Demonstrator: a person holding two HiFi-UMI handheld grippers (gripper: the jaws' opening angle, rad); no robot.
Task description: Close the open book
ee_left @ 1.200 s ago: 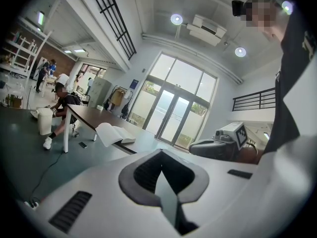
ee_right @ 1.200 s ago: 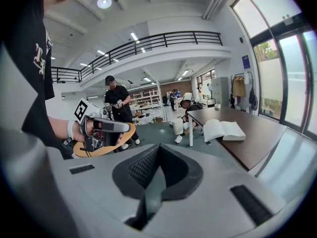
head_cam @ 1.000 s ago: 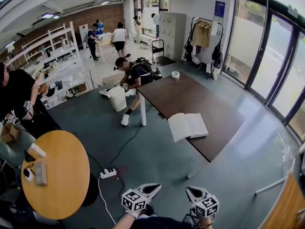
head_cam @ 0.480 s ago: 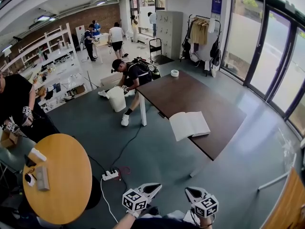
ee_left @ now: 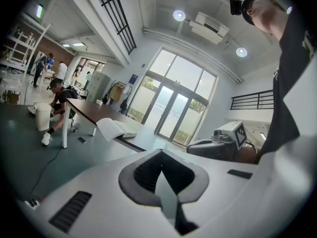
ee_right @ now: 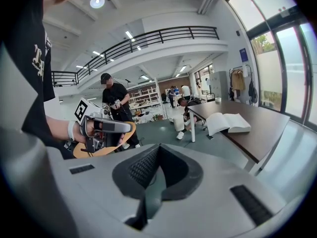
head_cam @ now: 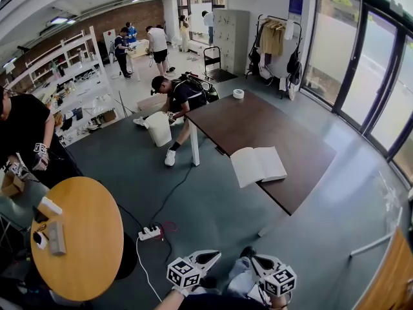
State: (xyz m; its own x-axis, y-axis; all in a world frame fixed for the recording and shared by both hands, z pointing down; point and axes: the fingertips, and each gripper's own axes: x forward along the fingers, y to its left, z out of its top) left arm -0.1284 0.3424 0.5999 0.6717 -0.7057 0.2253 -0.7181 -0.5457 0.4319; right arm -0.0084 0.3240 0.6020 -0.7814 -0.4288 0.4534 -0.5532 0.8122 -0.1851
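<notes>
Two grippers sit low at the bottom edge of our head view, and both are well short of the action. Our left gripper [head_cam: 208, 258] has its jaws pressed together with nothing between them; its own view [ee_left: 162, 178] shows the dark pads meeting along a thin seam. Our right gripper [head_cam: 258, 259] is the same story, jaws together and empty, as its own view [ee_right: 152, 176] confirms. They hover side by side over the grey floor, near each other but not touching.

Ahead of us, the book [head_cam: 258, 165] lies open on the dark brown table [head_cam: 258, 124], pages up, at the near long edge, its left page reaching just over that edge. It is well apart from both grippers. Both gripper views catch it too [ee_left: 115, 128] [ee_right: 228, 123], spread flat on the table.

A roll of tape [head_cam: 238, 93] sits at the table's far end. On the floor between us and the table lies a white power strip [head_cam: 149, 233]. To our left stands a round wooden table [head_cam: 84, 250].
</notes>
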